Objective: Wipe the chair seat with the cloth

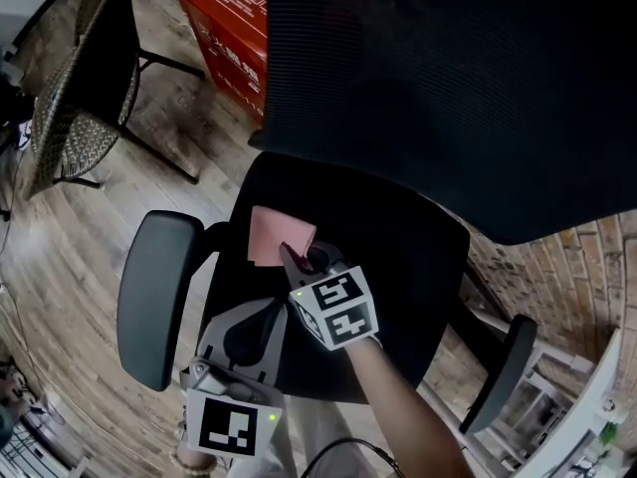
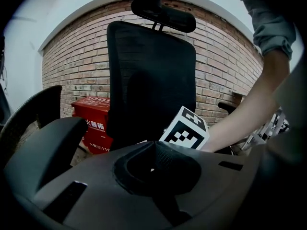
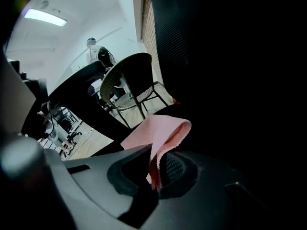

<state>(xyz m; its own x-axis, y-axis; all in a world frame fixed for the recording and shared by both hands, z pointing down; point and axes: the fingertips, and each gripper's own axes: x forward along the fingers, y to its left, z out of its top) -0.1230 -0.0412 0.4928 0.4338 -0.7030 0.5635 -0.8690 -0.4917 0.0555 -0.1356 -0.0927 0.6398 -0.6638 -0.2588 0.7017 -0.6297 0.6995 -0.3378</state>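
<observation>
Head view: the camera is looking steeply down on a black office chair, with the chair seat point(image 1: 408, 257) filling the middle and the mesh backrest point(image 1: 448, 88) looming from 12 to 3 o'clock.
Cloth: a pink cloth point(image 1: 271, 235) is lying on the seat's 10 o'clock part, near the left armrest point(image 1: 157, 297), and its near edge is rising off the seat.
Right gripper: the right gripper point(image 1: 299, 259) is reaching in from 5 o'clock on a bare forearm point(image 1: 398, 406). Its jaws are pressing together on a fold of the cloth, and the right gripper view shows the fabric running down between them.
Left gripper: the left gripper point(image 1: 271, 315) is being held over the seat's front edge at 7 o'clock. In the left gripper view its jaws are pressing together with nothing between them.
Surroundings: a red box point(image 1: 224, 23) is standing on the wooden floor point(image 1: 100, 237) at 11 o'clock, and a wicker chair point(image 1: 80, 88) is standing at 10 o'clock. A brick wall point(image 2: 220, 66) is showing behind the backrest in the left gripper view.
</observation>
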